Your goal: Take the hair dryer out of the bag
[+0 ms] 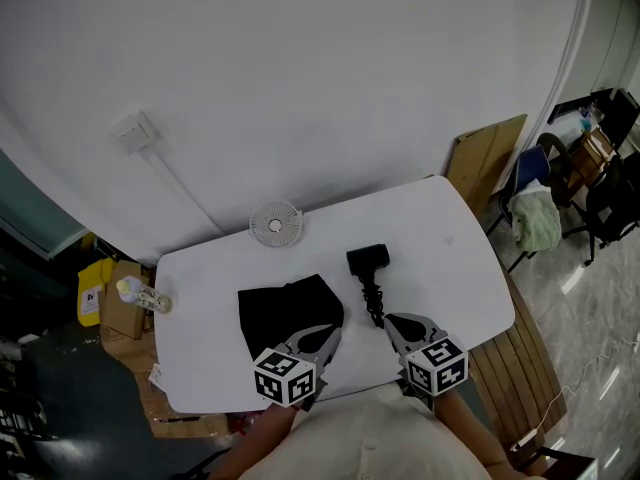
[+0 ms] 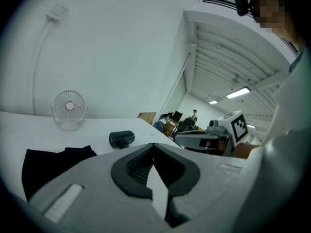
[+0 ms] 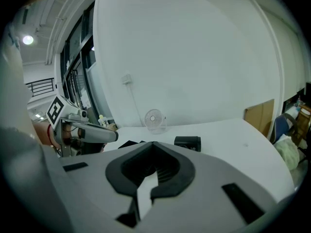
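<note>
While both tools hover at the near edge of the white rectangular table, the count on its top is short: 1 black hair dryer, 1 flat black cloth bag and 1 small round white desk fan. The person holds 2 grey hand-held grippers, each carrying 1 cube with square black-and-white markers.

The hair dryer is out of the bag. It lies on the bare tabletop just to the right of the bag, with a narrow strip of white between them. Its barrel points toward the wall and its dark handle end trails back toward the person. The bag lies limp and flat near the middle of the table. The fan stands upright at the far edge, against the wall, well apart from both.

The left gripper has its jaws clenched together with nothing between them. Its tip sits over the near right corner of the bag, and I cannot tell whether it touches the cloth. The right gripper is likewise clenched tight and empty. Its tip is just beside the near end of the hair dryer's handle, and contact cannot be made out.
</note>
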`<state>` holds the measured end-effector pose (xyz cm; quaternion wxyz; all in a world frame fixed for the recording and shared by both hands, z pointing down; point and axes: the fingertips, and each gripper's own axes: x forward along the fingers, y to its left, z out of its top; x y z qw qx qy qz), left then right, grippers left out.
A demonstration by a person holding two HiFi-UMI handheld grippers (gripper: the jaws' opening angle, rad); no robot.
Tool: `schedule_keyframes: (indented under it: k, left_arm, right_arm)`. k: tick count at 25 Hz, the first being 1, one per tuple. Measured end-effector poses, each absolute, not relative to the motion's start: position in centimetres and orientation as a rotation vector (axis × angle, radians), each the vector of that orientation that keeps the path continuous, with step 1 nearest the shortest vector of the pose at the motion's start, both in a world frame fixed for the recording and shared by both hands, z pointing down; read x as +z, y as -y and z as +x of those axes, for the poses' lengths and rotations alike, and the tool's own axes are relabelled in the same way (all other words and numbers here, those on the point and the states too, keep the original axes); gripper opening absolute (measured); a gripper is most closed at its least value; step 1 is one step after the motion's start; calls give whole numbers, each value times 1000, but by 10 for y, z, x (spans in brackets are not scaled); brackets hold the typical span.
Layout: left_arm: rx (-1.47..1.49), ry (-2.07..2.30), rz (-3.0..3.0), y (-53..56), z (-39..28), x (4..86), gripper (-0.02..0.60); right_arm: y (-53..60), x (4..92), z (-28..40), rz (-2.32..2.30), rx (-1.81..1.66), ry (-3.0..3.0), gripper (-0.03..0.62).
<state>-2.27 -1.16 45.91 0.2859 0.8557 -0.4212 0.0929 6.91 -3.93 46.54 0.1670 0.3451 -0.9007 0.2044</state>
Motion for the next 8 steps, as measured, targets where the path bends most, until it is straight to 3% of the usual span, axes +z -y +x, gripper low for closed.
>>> schedule_keyframes:
  k: [8]
  left_arm:
    - [245,1130,2272,7,-21,462,11]
  right_arm:
    - [37,465,75,991,575,2562,14]
